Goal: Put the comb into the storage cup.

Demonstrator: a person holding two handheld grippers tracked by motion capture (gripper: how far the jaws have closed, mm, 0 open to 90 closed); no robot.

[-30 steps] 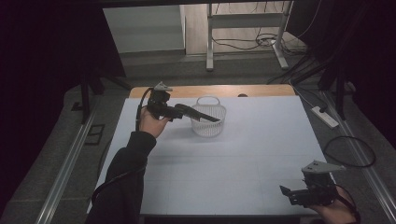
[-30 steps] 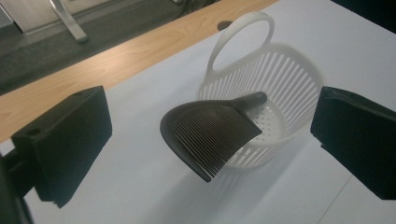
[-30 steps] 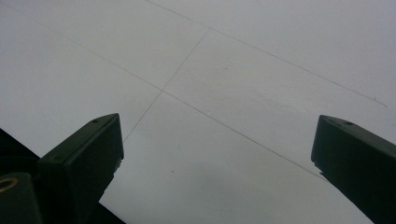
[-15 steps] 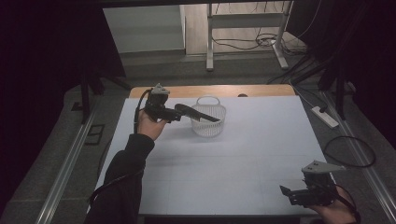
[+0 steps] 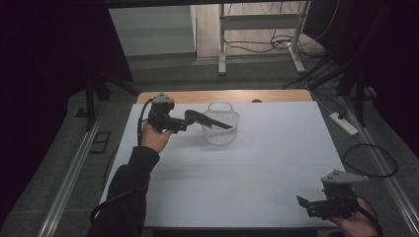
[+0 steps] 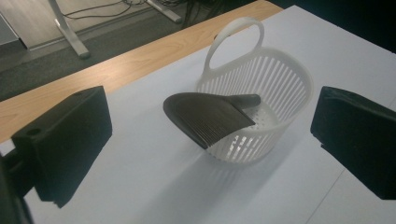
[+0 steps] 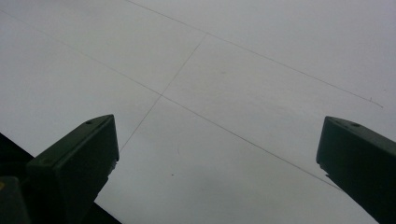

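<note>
Black comb point(image 6: 208, 116) resting across white basket point(image 6: 275, 79) rim, left gripper point(image 6: 210, 140) released nearby, right gripper point(image 7: 217, 158) released above table point(image 7: 243, 70)

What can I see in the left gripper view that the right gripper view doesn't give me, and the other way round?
The left gripper view has a white slatted basket with a loop handle, a dark comb-like scoop lying over its rim with the handle end inside, and a wooden table edge. The right gripper view has faint seam lines crossing bare white tabletop. Both share that white table surface and a pair of black jaws standing wide apart, holding nothing.
</note>
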